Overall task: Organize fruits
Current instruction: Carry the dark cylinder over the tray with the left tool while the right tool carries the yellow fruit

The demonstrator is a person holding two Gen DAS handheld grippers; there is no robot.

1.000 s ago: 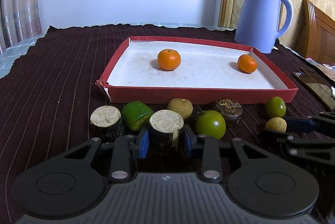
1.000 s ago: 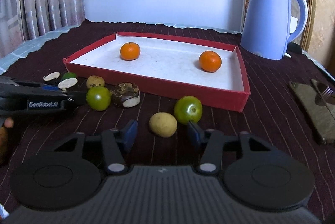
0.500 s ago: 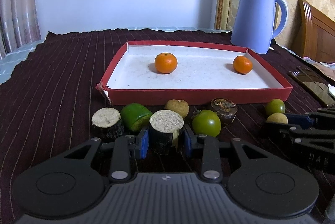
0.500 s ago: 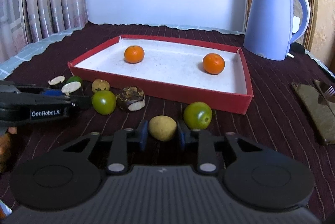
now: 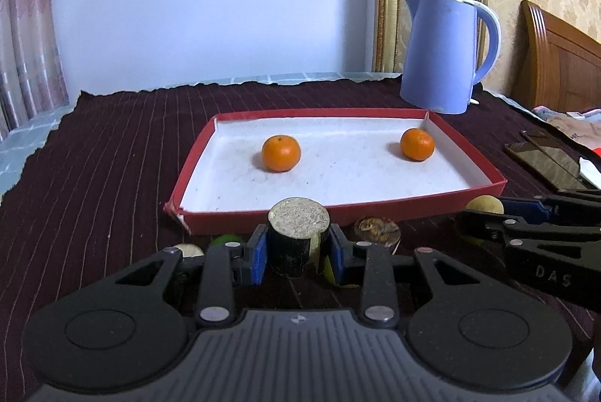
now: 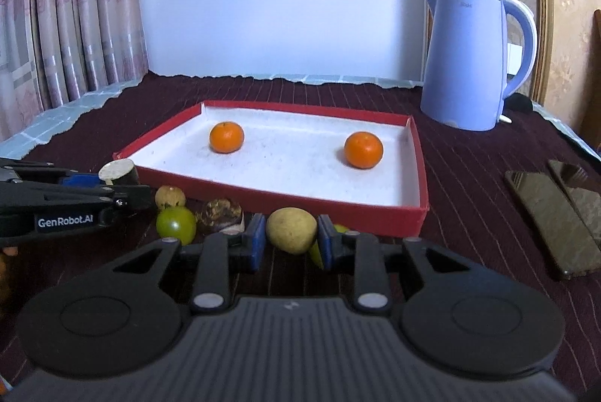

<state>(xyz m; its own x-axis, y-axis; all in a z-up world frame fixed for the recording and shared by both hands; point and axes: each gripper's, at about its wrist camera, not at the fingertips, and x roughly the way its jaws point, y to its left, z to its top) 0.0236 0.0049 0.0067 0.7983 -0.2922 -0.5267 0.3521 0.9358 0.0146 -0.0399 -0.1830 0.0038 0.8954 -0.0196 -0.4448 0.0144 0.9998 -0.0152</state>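
My left gripper (image 5: 298, 252) is shut on a dark cane piece with a pale cut top (image 5: 296, 237) and holds it lifted in front of the red tray (image 5: 338, 210). My right gripper (image 6: 291, 246) is shut on a yellow-brown round fruit (image 6: 291, 229), lifted just before the tray's near wall (image 6: 300, 207). Two oranges (image 6: 226, 137) (image 6: 363, 150) lie in the tray. On the cloth below lie a green fruit (image 6: 175, 225), a brown fruit (image 6: 169, 196) and a dark cut piece (image 6: 223, 211). The left gripper also shows in the right wrist view (image 6: 124, 190).
A blue kettle (image 6: 473, 60) stands behind the tray at the right. Two dark flat objects (image 6: 556, 207) lie on the cloth at the right. A dark striped cloth (image 5: 112, 158) covers the table. The right gripper's body (image 5: 533, 237) crosses the left view's right side.
Both grippers have risen with their loads. The right gripper closed on the yellow-brown fruit and lifted it. The left lifted the cane piece off the cloth toward the tray.
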